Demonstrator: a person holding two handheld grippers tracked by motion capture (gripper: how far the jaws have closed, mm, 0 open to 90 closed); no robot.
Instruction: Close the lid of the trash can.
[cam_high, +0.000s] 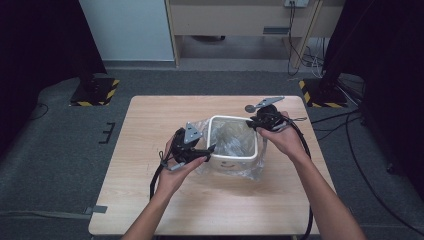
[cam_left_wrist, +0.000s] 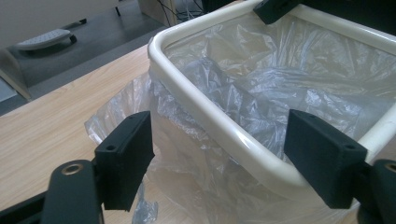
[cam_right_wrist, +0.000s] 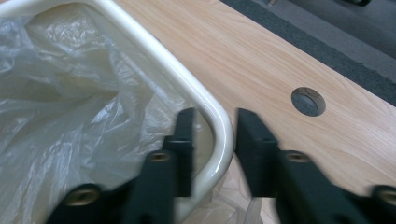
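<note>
A white square bin (cam_high: 233, 162) stands mid-table, lined with a clear plastic bag (cam_high: 233, 140) that spills over its sides. My left gripper (cam_high: 209, 149) is at the bin's near-left corner. In the left gripper view it (cam_left_wrist: 219, 123) stands open, one jaw outside and one over the inside, with the rim (cam_left_wrist: 187, 79) and the bag (cam_left_wrist: 289, 79) between them. My right gripper (cam_high: 256, 122) is at the far-right corner. In the right gripper view it (cam_right_wrist: 215, 116) is shut narrowly on the rim (cam_right_wrist: 154, 51), one jaw inside against the bag (cam_right_wrist: 60, 93).
The wooden table (cam_high: 150, 200) has bare room all around the bin, and a round cable hole (cam_right_wrist: 308, 101) lies beyond the right gripper. Black stands with hazard stripes (cam_high: 95, 92) and cables (cam_high: 350, 130) are on the floor past the table's edges.
</note>
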